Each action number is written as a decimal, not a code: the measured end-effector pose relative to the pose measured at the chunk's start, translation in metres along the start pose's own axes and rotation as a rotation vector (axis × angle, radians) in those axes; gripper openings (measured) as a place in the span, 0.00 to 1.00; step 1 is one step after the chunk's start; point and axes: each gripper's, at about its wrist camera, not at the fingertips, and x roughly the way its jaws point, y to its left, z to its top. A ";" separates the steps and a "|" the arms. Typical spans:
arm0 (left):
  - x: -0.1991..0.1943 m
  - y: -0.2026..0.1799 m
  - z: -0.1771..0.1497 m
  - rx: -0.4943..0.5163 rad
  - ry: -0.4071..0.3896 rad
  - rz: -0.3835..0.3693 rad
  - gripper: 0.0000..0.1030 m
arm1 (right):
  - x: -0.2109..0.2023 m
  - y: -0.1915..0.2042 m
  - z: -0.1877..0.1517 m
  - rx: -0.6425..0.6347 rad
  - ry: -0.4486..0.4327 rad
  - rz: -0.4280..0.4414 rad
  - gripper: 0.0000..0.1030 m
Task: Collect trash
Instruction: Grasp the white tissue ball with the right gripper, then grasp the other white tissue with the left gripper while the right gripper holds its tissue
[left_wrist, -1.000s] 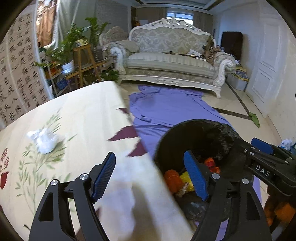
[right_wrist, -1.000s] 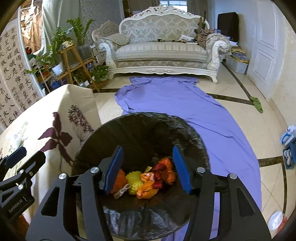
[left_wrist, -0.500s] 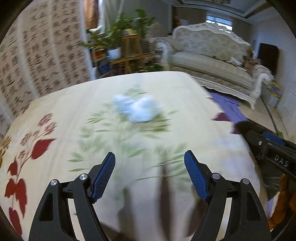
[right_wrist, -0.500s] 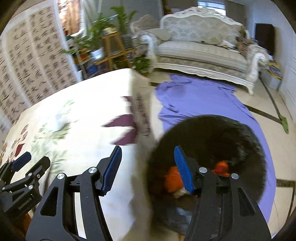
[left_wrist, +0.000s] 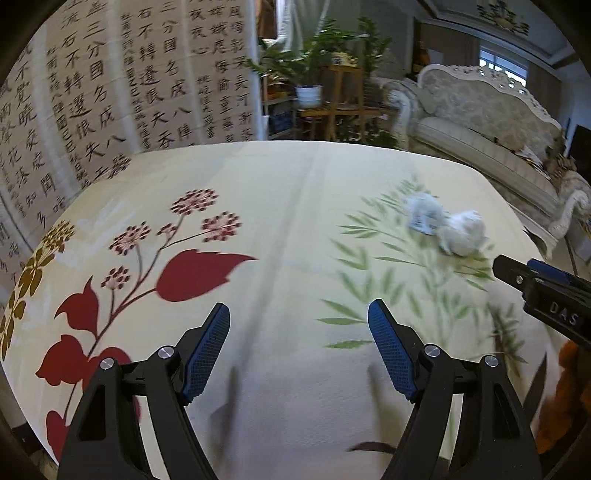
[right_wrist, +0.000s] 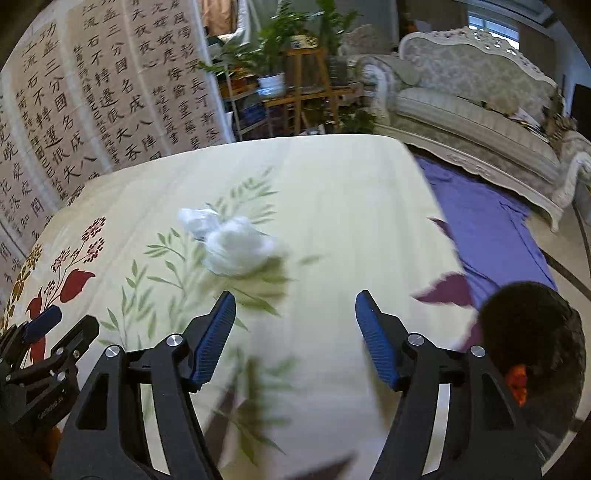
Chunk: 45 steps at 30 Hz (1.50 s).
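Two crumpled white tissue wads (left_wrist: 447, 227) lie together on the cream floral tablecloth (left_wrist: 288, 206), to the right of my left gripper (left_wrist: 299, 325), which is open and empty above the cloth. In the right wrist view the wads (right_wrist: 231, 240) lie ahead and left of my right gripper (right_wrist: 295, 314), also open and empty. The black bin (right_wrist: 532, 332) with orange trash inside stands off the table's right edge. The right gripper's tip (left_wrist: 535, 280) shows at the left wrist view's right edge.
A calligraphy screen (left_wrist: 110, 92) stands behind the table on the left. A plant stand (right_wrist: 295, 85) and an ornate sofa (right_wrist: 472, 96) lie beyond. A purple cloth (right_wrist: 487, 221) covers the floor to the right.
Both grippers have swung left, away from the bin and over the table. The tissue wads now sit closer and more central for the right gripper. Both stay open.
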 end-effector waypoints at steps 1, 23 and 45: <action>0.001 0.004 0.000 -0.008 0.003 -0.001 0.73 | 0.003 0.003 0.002 -0.005 0.002 0.002 0.64; 0.016 -0.016 0.016 0.012 0.001 -0.083 0.74 | 0.041 -0.005 0.028 -0.044 0.055 -0.076 0.35; 0.060 -0.087 0.058 0.123 0.023 -0.152 0.74 | 0.036 -0.049 0.031 -0.008 0.045 -0.088 0.35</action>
